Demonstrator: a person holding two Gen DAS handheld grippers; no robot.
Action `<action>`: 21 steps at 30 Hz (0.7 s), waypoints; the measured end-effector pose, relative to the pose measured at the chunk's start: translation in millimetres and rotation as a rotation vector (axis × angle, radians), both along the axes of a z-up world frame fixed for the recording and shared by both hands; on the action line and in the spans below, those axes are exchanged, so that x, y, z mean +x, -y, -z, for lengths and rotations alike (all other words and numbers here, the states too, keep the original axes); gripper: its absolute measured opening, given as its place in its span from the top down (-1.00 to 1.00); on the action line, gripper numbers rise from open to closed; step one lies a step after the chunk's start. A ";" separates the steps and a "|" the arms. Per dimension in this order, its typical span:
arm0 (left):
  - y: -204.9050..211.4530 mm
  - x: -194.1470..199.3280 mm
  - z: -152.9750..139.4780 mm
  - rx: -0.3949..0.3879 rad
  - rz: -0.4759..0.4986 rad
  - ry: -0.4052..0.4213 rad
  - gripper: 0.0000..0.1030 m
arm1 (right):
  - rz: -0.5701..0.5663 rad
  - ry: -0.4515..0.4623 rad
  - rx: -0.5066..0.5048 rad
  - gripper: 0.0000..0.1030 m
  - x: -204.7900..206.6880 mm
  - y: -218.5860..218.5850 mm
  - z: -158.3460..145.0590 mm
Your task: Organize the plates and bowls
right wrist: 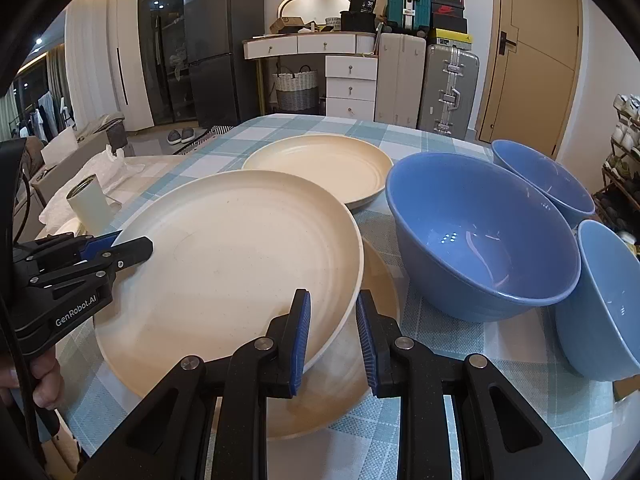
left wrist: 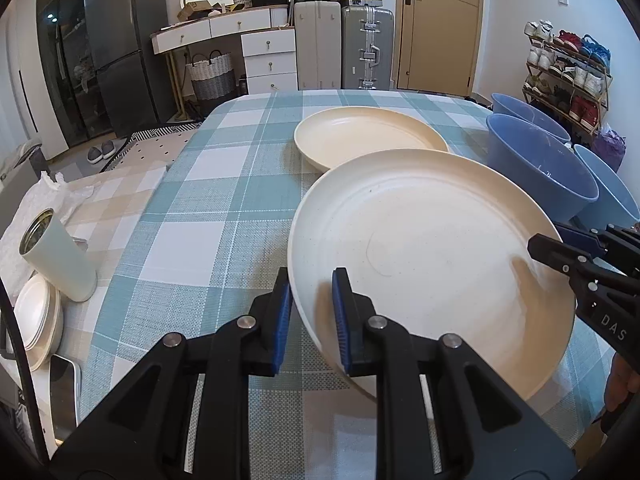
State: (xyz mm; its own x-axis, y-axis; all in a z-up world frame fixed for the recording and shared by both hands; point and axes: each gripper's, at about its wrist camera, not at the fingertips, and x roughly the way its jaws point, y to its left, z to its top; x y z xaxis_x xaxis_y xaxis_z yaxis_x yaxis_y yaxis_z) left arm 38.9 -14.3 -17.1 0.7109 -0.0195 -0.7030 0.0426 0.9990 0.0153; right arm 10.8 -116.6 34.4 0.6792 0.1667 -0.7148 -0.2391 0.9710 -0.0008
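Observation:
Both grippers hold a large cream plate point(left wrist: 432, 248) point(right wrist: 240, 264) tilted above the checked tablecloth. My left gripper point(left wrist: 312, 316) point(right wrist: 136, 248) is shut on its left rim. My right gripper point(right wrist: 334, 336) point(left wrist: 560, 268) is shut on its right rim. Directly under the held plate lies a second cream plate point(right wrist: 372, 380) flat on the table. A third cream plate point(left wrist: 368, 136) point(right wrist: 320, 164) sits farther back. To the right stand three blue bowls: a big one point(right wrist: 480, 232) point(left wrist: 536, 168), one behind it point(right wrist: 540, 172) and one at the right edge point(right wrist: 604, 300).
A pale green cup point(left wrist: 60, 256) point(right wrist: 90, 208) stands at the table's left on white wrapping. Beside it are a stack of small white dishes point(left wrist: 38, 316) and a phone point(left wrist: 64, 384). A hand point(right wrist: 44, 384) grips the left tool. Suitcases, drawers and a shoe rack stand beyond the table.

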 end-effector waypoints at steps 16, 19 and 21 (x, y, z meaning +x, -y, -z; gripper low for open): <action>15.5 2.4 10.4 0.038 0.024 0.005 0.65 | 0.031 0.000 -0.034 0.53 -0.5 1.8 7.9; 18.8 3.1 12.5 0.044 0.030 0.004 0.64 | 0.036 0.000 -0.040 0.53 -0.6 2.6 9.3; 20.8 3.1 13.9 0.049 0.034 0.005 0.64 | 0.040 0.000 -0.047 0.53 -0.9 1.6 10.4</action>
